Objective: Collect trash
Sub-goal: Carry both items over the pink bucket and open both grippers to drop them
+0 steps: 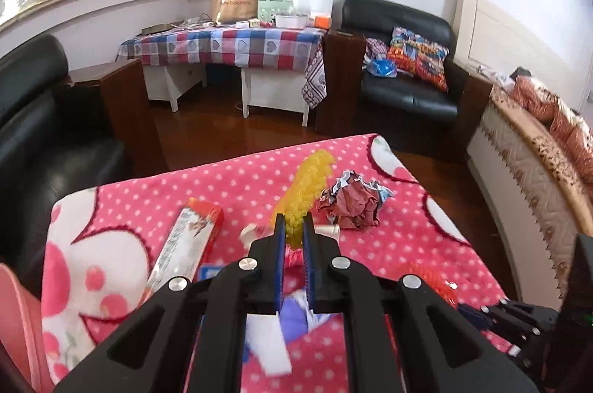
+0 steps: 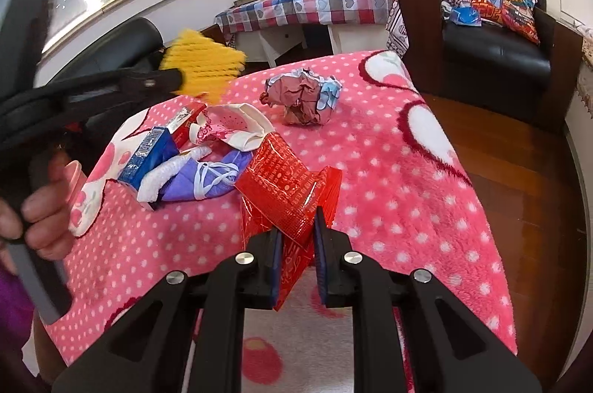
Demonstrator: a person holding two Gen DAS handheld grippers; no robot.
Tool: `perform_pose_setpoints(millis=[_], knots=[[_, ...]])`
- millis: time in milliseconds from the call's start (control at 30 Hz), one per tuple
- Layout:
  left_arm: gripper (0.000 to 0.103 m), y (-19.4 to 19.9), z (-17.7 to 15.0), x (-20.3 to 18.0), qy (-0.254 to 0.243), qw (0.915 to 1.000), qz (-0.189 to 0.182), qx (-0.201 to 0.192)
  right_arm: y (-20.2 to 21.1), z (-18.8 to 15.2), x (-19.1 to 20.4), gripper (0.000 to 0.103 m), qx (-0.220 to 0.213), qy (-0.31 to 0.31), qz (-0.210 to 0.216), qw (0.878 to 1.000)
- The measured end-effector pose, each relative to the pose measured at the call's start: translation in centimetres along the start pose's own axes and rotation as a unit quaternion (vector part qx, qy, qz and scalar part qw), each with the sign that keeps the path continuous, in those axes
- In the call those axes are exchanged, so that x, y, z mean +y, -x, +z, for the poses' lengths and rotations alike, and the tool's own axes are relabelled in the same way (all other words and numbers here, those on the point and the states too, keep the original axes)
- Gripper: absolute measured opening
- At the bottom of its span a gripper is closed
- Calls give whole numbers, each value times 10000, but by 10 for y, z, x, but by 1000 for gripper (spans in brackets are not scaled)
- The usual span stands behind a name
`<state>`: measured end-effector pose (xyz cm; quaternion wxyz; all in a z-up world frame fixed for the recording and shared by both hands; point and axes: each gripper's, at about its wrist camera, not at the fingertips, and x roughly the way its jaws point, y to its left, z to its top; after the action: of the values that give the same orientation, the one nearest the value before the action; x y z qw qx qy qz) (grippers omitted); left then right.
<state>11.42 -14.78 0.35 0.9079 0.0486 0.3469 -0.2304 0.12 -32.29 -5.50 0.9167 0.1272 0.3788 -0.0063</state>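
Right gripper [image 2: 298, 237] seen at 6 o'clock, jaws closed on a red foil bag [image 2: 285, 193]. Pink dotted blanket [image 2: 389, 170] spread beneath. Crumpled wrapper [image 2: 302, 96] lying at 12 o'clock of the bag, apart from it. At 10 o'clock, a heap: blue box [image 2: 148, 152], purple mask [image 2: 200, 180], white cloth [image 2: 237, 126]. Left gripper [image 2: 178, 78] entering from 9 o'clock, clamped on a yellow mesh [image 2: 204, 59] held above the blanket. A hand [image 2: 44, 207] noted at 8 o'clock.
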Motion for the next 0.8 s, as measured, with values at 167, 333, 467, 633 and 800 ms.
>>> perform_pose_setpoints(millis=[167,333,467,633,800], knots=[[8,37,-18,19,302,9995,53,-77,7,3,11,15,-51,15,93,9999],[8,67,-40,42,641,9977,162,-135,20,11,42,15,-256,315,202,9990],[8,95,-61,65,898,9949,386,-235,30,19,72,15,-416,548,374,9969],[8,124,-78,92,1107,9906,691,-411,33,25,114,15,-523,827,635,9932],[8,153,-94,121,1296,9841,1047,-611,26,30,162,15,-488,1115,945,9881]])
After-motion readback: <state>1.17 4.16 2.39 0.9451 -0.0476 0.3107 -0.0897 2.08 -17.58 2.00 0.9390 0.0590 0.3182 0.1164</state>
